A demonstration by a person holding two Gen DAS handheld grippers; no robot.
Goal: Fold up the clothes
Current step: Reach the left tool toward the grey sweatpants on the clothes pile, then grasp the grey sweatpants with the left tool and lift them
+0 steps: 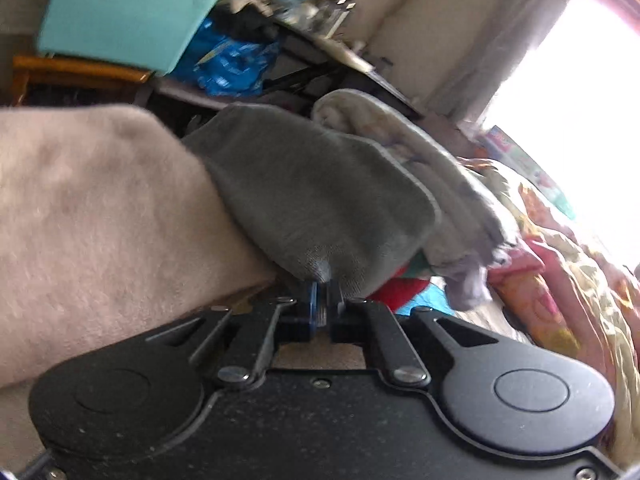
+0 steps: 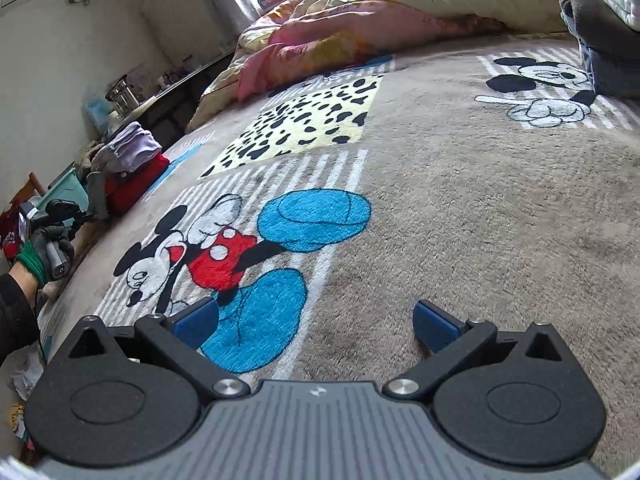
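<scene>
Left wrist view: left gripper fills the lower frame, its blue pads pressed together on the lower edge of a grey cloth. The cloth rises from the pinch point and drapes up and back, its rounded hem on the right side. A beige blanket lies to the left of the cloth, touching it along one side. A pale lilac garment lies just behind and to the right of the grey cloth, partly covered by it. A red item shows under the cloth edge, right of the pads. A pink-and-yellow quilt runs along the right side. Farther back stand a teal box and a blue bag, below a bright window at the upper right.

Right wrist view: right gripper stands wide, both blue pads apart with nothing between them, above a cartoon-print blanket. At the left edge a gloved hand holds the other gripper's handle. Beyond it, near the blanket edge, the grey cloth hangs by a red garment topped with a lilac one. The quilt is bunched at the far side. A dark folded stack sits at the upper right corner.
</scene>
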